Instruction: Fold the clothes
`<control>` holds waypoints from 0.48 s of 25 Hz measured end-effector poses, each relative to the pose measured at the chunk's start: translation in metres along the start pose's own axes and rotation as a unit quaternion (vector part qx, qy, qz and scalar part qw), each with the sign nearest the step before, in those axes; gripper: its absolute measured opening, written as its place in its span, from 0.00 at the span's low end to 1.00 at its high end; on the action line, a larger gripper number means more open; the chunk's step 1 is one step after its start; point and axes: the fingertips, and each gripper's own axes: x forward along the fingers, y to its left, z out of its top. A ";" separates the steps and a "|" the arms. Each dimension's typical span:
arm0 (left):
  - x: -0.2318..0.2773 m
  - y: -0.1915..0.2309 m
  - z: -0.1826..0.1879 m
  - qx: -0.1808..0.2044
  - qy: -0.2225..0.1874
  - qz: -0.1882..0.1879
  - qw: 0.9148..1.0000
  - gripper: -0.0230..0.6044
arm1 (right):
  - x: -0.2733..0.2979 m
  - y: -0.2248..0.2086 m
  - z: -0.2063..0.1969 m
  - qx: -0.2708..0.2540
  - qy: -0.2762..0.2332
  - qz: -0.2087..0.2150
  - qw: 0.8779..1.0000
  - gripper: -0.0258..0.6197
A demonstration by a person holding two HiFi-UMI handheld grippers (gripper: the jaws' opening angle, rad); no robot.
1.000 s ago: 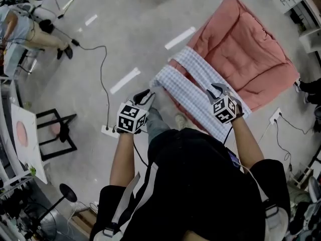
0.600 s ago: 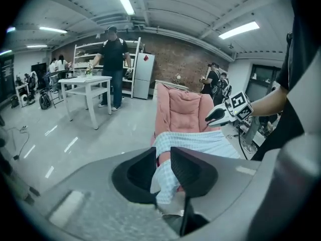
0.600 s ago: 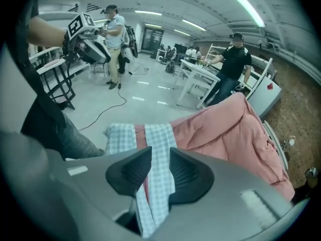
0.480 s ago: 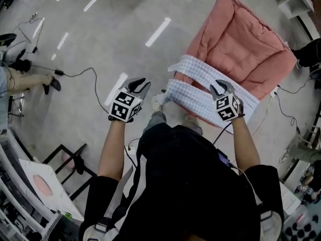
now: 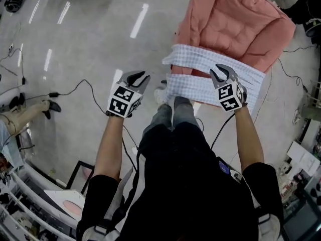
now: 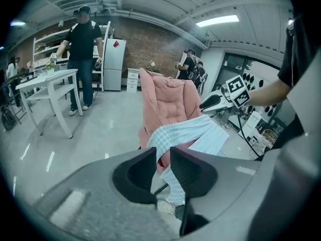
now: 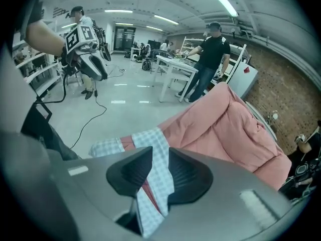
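Note:
A light blue checked cloth [image 5: 200,87] lies draped over the near edge of a pink padded cushion [image 5: 235,24]. My right gripper [image 5: 223,73] is on the cloth's right part. In the right gripper view [image 7: 160,157] a strip of the checked cloth [image 7: 159,177] runs between its narrow jaws and hangs out below them. My left gripper [image 5: 136,77] hovers over bare floor, a little left of the cloth's left end. In the left gripper view [image 6: 163,154] its jaws stand slightly apart with nothing between them. The cloth [image 6: 185,134] shows beyond them.
Cables [image 5: 75,89] trail over the grey floor at the left. My own legs and shoes [image 5: 173,114] stand just before the cushion. A white table [image 6: 47,84] and a standing person [image 6: 83,49] are further back. Another person [image 7: 208,54] stands by tables.
My left gripper has drawn away from the cloth's left corner and now sits over the floor. The right gripper has stayed on the cloth. The cushion now lies more straight ahead.

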 end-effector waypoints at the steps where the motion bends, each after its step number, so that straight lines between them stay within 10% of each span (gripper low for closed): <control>1: 0.007 0.003 0.001 0.002 0.002 -0.002 1.000 0.19 | 0.004 -0.002 -0.005 0.004 0.004 -0.002 1.000 0.21; 12: 0.119 0.047 0.021 0.060 0.011 -0.044 0.997 0.16 | 0.064 -0.028 -0.038 0.030 0.022 0.004 0.999 0.21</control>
